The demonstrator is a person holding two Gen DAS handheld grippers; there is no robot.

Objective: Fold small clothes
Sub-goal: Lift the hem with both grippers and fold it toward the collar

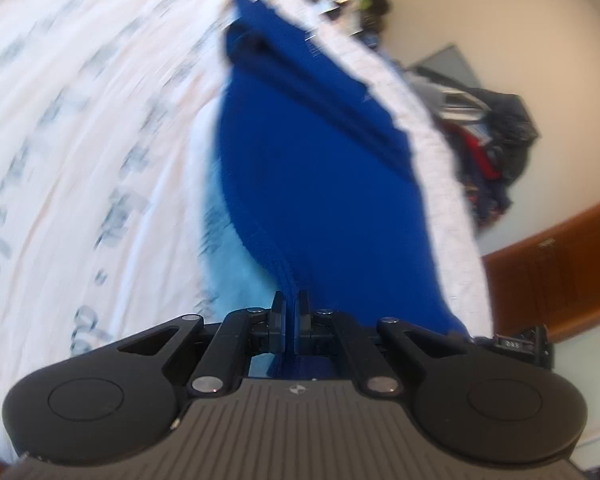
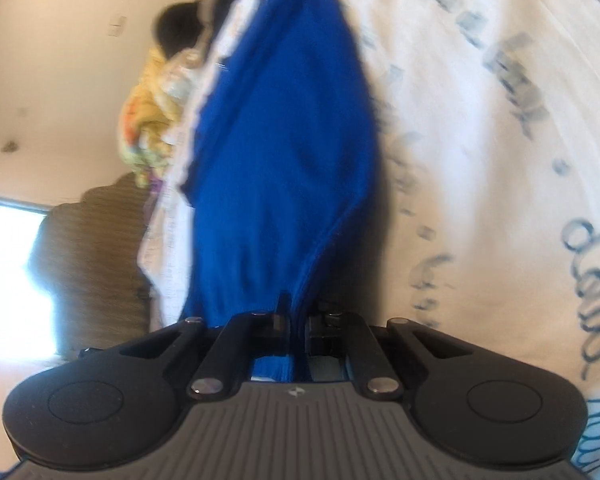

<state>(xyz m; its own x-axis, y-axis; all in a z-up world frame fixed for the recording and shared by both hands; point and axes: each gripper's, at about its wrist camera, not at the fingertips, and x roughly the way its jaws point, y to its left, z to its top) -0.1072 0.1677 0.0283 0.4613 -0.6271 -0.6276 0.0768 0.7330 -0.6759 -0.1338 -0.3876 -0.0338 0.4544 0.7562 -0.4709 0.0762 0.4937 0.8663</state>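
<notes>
A royal blue knit garment [image 1: 312, 168] lies stretched over a white bedsheet [image 1: 80, 128] printed with grey-blue script. My left gripper [image 1: 291, 304] is shut on one edge of the garment, the fabric pinched between its jaws. My right gripper [image 2: 296, 310] is shut on another edge of the same garment [image 2: 284, 140], which runs away from the jaws toward the bed's edge. Both views are motion-blurred. A pale blue patch [image 1: 236, 252] shows beside the garment near the left gripper.
The sheet's edge [image 1: 440, 152] runs along the garment's far side. Beyond it is a pile of dark clothes [image 1: 496, 136], a wooden cabinet [image 1: 560, 264], a yellow patterned cloth [image 2: 152, 112], a brown striped cushion [image 2: 96, 264] and a bright window [image 2: 8, 272].
</notes>
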